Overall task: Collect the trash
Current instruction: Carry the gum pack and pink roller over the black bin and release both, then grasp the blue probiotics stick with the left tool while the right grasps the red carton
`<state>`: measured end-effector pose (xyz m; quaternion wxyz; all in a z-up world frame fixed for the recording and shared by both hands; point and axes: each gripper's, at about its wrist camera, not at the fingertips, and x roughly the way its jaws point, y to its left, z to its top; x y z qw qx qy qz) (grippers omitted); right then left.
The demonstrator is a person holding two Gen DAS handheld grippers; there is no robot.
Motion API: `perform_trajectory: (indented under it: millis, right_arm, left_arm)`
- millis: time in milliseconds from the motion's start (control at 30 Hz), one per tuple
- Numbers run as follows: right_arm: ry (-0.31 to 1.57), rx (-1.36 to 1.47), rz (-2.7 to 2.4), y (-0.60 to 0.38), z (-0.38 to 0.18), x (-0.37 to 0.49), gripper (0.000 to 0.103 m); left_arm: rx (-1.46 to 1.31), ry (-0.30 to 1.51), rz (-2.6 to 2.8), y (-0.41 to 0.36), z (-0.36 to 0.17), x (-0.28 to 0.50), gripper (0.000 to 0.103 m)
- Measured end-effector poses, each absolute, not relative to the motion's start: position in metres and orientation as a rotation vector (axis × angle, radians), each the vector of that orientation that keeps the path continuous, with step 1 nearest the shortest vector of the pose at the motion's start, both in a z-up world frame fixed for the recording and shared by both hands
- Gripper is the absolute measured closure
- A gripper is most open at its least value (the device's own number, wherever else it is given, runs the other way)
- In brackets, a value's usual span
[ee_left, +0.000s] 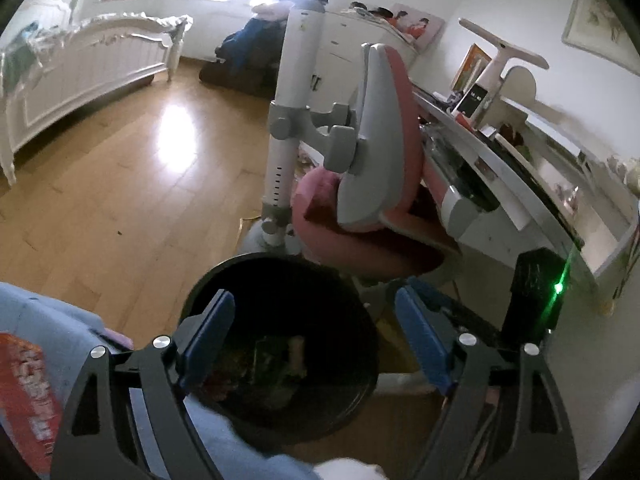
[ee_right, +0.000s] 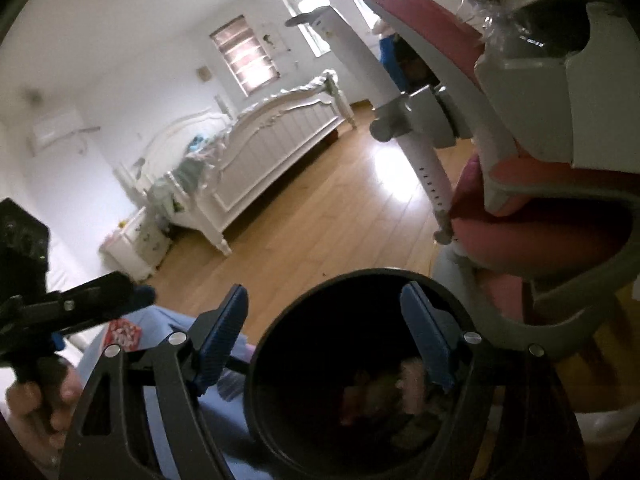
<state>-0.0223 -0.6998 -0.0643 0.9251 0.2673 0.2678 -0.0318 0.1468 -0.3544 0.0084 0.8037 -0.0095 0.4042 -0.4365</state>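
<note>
A round black trash bin (ee_left: 352, 300) stands on the wooden floor just below both grippers, with several scraps of trash (ee_left: 280, 364) at its bottom. It also shows in the right wrist view (ee_right: 280, 320), with dim trash (ee_right: 384, 392) inside. My left gripper (ee_left: 316, 344) is open and empty over the bin's mouth. My right gripper (ee_right: 324, 340) is open and empty, its left finger outside the rim and its right finger over the opening. The left gripper shows from the side in the right wrist view (ee_right: 132, 296); the right gripper's black body with a green light (ee_left: 536, 292) shows in the left wrist view.
A pink and grey desk chair (ee_left: 372, 152) stands right behind the bin, against a cluttered white desk (ee_left: 532, 184). A white bed (ee_left: 80, 76) stands across the wooden floor (ee_left: 120, 184). A red packet (ee_left: 28, 400) lies on light blue cloth at the lower left.
</note>
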Motion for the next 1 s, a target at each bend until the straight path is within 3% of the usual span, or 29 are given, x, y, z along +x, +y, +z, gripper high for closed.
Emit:
perform_trajectory:
  millis: [233,333,700,733,867,1000]
  right_arm:
    - [0.577,0.533,-0.020,-0.665,-0.055,-0.021,0.025]
    - [0.593,0.506,0.034,-0.633,-0.047,-0.017,0.020]
    - [0.706,0.283,0.295,-0.477,-0.021,0.033,0.016]
    - [0.716,0.258,0.303,-0.464,-0.020,0.038,0.016]
    - [0.764,0.189,0.325,-0.422,-0.023,0.061,0.016]
    - [0.811,0.139,0.322,-0.396,-0.028,0.086,0.016]
  left_arm:
    - [-0.062,0.812,-0.847,-0.286,0.032,0.131,0.018]
    - [-0.053,0.763,-0.751,-0.240,0.040,0.126,0.006]
    - [-0.003,0.745,-0.295,-0.080,0.002,0.155,0.006]
    - [0.004,0.761,-0.282,-0.075,-0.003,0.160,0.008]
    - [0.021,0.842,-0.277,-0.064,-0.026,0.175,0.032]
    - [0.033,0.880,-0.284,-0.058,-0.042,0.187,0.039]
